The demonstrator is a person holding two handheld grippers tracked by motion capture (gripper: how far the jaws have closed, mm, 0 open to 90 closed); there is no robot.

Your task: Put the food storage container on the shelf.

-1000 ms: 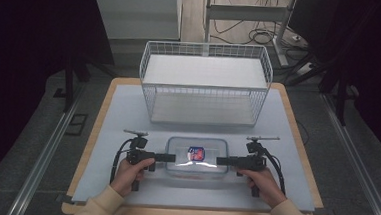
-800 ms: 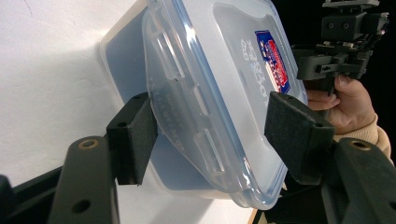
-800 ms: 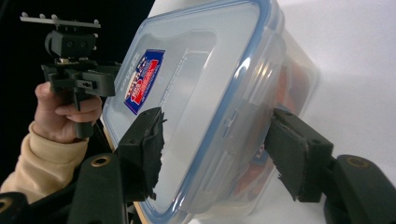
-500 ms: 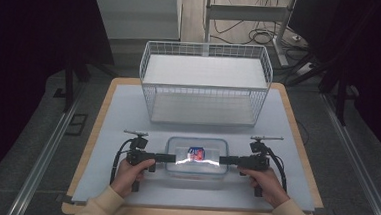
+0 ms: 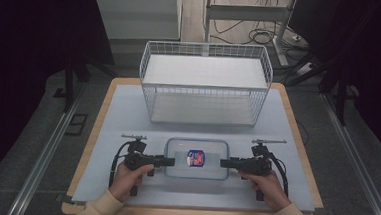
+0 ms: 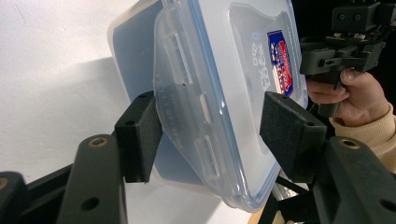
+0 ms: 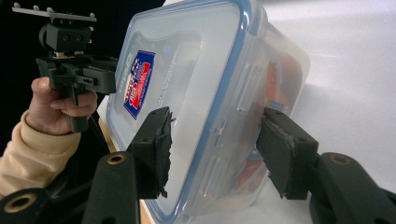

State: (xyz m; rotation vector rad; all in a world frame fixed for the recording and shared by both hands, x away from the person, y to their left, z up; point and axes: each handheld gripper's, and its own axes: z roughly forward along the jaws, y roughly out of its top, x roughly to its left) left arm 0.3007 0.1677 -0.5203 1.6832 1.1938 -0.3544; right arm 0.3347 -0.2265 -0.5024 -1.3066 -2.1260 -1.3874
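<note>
Slip risk sits first at the left hand-held gripper (image 5: 169, 161): in the left gripper view its jaws straddle the left short end of the clear lidded container (image 5: 197, 158), one pad (image 6: 139, 135) against the side wall by the latch flap, the other pad (image 6: 290, 134) apparently standing off the lid, so I read it as apart, not yet gripping. If a lift starts now, that end would likely sag or skid out. The container sits flat on the pale mat on the table (image 5: 128, 113), between the two grippers, near the person's edge; a red-and-blue sticker (image 5: 195, 157) marks the lid, and something red-orange shows inside through the wall in the right gripper view. The right hand-held gripper (image 5: 223, 163) has just been closing on the right short end, with the container between its jaws; one pad (image 7: 156, 147) looks seated on the lid and the other (image 7: 280, 151) on the wall, so I judge it clamped on the container. Uneven grip could twist the box, and squeezing over a latch flap might pop it open. Behind stands a white wire basket (image 5: 205, 83) with high sides, well apart from the container; its front rim would block any low forward carry. Cables trail from both grippers beside the hands and could snag.
</note>
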